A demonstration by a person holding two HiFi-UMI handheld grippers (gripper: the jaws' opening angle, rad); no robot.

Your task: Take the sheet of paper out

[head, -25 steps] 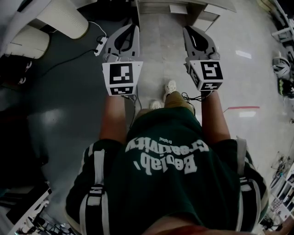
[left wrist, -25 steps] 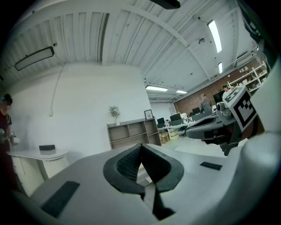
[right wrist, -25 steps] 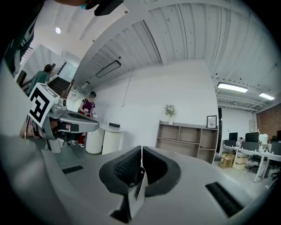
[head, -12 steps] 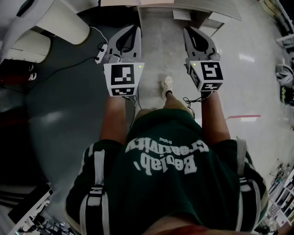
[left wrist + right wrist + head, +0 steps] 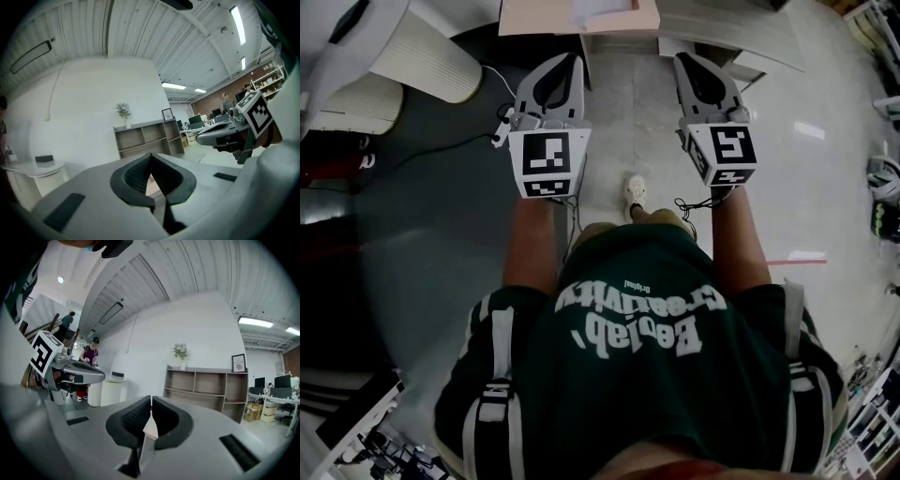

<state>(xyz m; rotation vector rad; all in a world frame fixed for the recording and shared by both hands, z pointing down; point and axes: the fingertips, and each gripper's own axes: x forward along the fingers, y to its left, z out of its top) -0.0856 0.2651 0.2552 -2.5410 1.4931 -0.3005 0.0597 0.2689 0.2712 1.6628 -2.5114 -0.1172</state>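
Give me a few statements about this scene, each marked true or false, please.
1. The left gripper has its jaws shut, with nothing between them. True.
2. The right gripper clamps a sheet of paper. False: its jaws are shut on nothing.
3. A pinkish tabletop lies ahead of both grippers. True.
4. The person is seated on a chair. False: the person stands, one shoe showing on the floor.
5. A plant tops the shelf unit. True.

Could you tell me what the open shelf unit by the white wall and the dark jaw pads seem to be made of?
Shelf unit: probably wood or laminate board, matte grey-brown, given its flat panels and square edges. Jaw pads: apparently rubber or foam, matte black, with a fine grid texture on their inner faces.
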